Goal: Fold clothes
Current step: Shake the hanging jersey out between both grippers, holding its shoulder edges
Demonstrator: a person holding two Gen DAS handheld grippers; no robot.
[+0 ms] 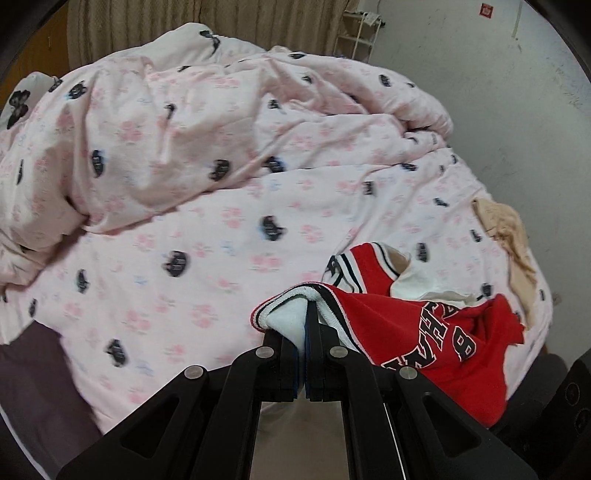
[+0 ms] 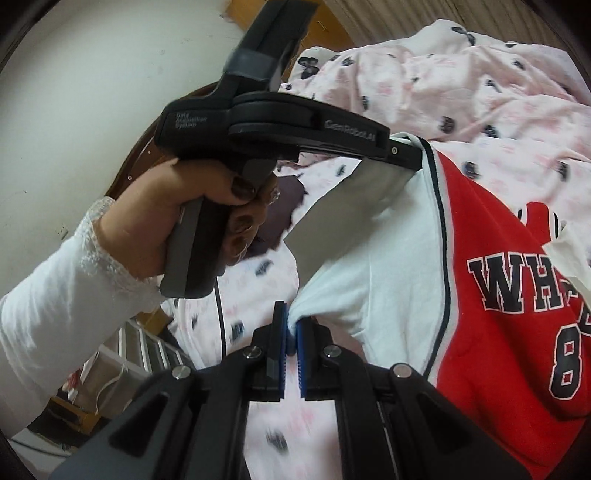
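A red and white jersey (image 1: 436,332) with black letters and the number 8 hangs over the bed. My left gripper (image 1: 306,325) is shut on a white, stripe-trimmed edge of it. In the right wrist view the jersey (image 2: 498,266) spreads to the right, and my right gripper (image 2: 291,325) is shut on a bunched bit of its white cloth. The left gripper (image 2: 410,155) also shows there from outside, held by a hand (image 2: 192,206) in a white sleeve, with its tip at the jersey's upper white edge.
A crumpled pink quilt (image 1: 221,147) with dark prints covers the bed. A beige cloth (image 1: 513,236) lies at the bed's right edge by a white wall (image 1: 498,92). A curtain (image 1: 184,26) hangs behind. A dark sheet (image 1: 33,362) shows at lower left.
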